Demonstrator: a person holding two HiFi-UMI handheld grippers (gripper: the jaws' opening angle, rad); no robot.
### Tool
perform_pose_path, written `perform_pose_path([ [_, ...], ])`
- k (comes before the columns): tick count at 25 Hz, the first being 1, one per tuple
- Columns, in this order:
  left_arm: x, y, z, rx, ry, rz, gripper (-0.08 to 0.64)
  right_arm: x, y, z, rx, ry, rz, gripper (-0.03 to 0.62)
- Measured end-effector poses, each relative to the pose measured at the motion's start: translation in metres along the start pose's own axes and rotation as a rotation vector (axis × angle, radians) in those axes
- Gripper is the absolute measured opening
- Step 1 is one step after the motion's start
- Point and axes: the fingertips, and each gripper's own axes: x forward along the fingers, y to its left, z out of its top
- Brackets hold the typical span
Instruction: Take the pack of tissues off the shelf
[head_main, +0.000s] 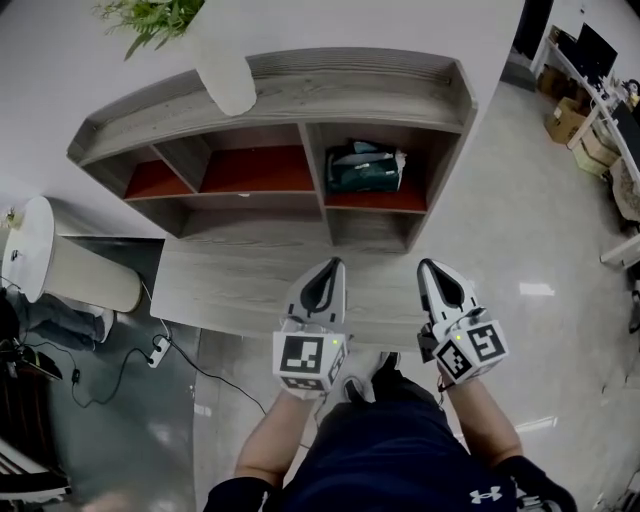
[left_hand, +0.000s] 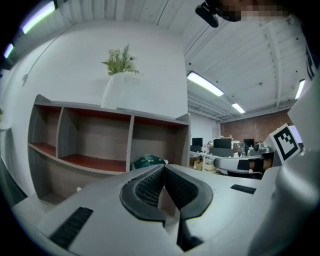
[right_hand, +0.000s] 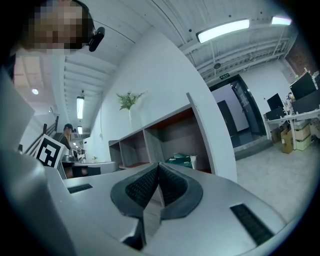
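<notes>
The left claw (head_main: 335, 263) and right claw (head_main: 428, 263) are both pointing level, pressed together and pinching nothing, because the green pack of tissues (head_main: 365, 167) is lying well ahead between them, inside the wooden shelf (head_main: 300, 95), not yet within reach.

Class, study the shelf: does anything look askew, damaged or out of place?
Nothing is spilled or broken. Only the green pack of tissues, in the right-hand compartment of the shelf, looks rumpled and lies a little askew.
</notes>
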Motion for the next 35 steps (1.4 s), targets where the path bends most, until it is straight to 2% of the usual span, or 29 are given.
perform_pose_path([
  [3,0.018,0.000,0.008,0.027,-0.008,0.013,0.017,0.016,-0.013,0.006,0.006,-0.002,0.022,0.012],
  [16,0.075,0.014,0.017,0.042,0.004,0.095,0.018,0.071,-0.050,0.013,0.035,0.006,0.127,0.012],
  [20,0.091,0.008,0.016,0.077,0.013,0.090,0.018,0.074,-0.060,0.011,0.044,0.013,0.145,0.012],
  [25,0.111,0.000,0.015,0.232,0.081,0.069,0.025,0.075,-0.069,0.011,0.050,0.013,0.141,0.012],
  [31,0.137,0.002,0.012,0.341,0.149,0.021,0.123,0.076,-0.068,0.016,0.060,-0.002,0.100,0.012],
  [33,0.150,0.008,0.005,0.443,0.208,0.025,0.146,0.078,-0.066,0.020,0.052,-0.016,0.085,0.012],
  [35,0.162,0.012,-0.006,0.588,0.276,0.034,0.193,0.078,-0.065,0.021,0.044,-0.021,0.071,0.012],
])
